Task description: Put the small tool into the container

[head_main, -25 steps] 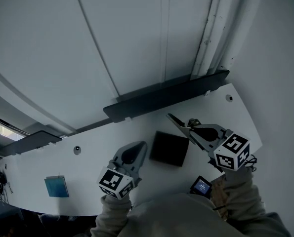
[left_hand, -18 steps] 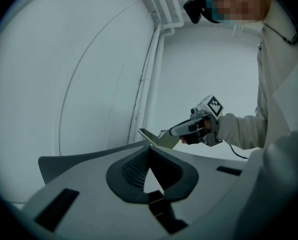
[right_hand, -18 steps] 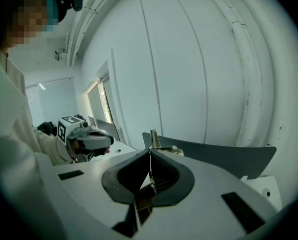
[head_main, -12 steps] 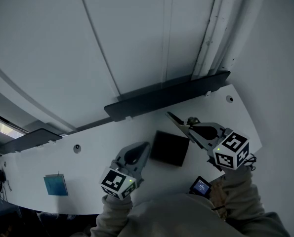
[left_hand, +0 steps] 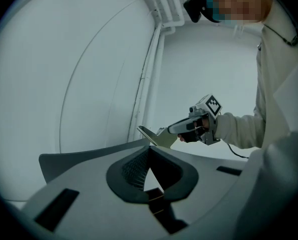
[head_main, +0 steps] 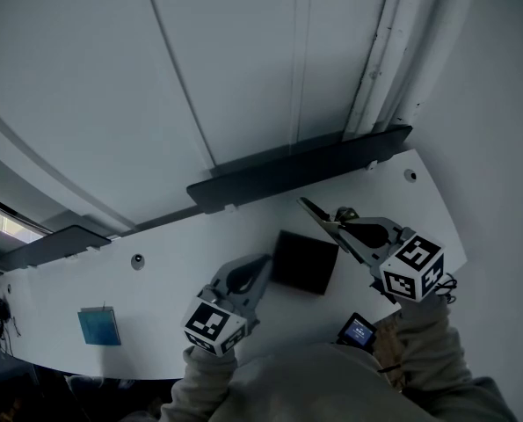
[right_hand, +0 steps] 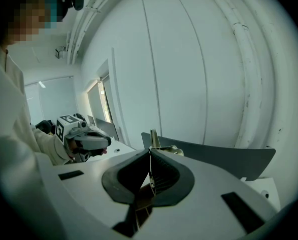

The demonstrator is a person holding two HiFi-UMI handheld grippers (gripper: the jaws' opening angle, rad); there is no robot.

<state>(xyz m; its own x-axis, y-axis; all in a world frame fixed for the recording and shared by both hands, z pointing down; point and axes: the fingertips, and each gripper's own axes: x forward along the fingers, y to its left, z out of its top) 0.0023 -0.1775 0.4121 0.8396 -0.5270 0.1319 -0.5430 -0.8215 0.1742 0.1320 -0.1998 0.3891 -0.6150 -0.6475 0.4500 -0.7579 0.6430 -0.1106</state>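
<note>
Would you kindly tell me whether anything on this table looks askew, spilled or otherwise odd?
Nothing stands out. The black container sits flat on the white table, nothing is spilled, and the right claw is shut on the small tool, held off to the container's side, not yet in it.

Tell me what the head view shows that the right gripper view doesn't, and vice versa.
Head view only: the black container, a blue item and a small screen. Right gripper view only: the small tool, a thin strip pinched in the shut jaws of the right gripper. Both: the table, the left gripper and the dark wall rail.
</note>
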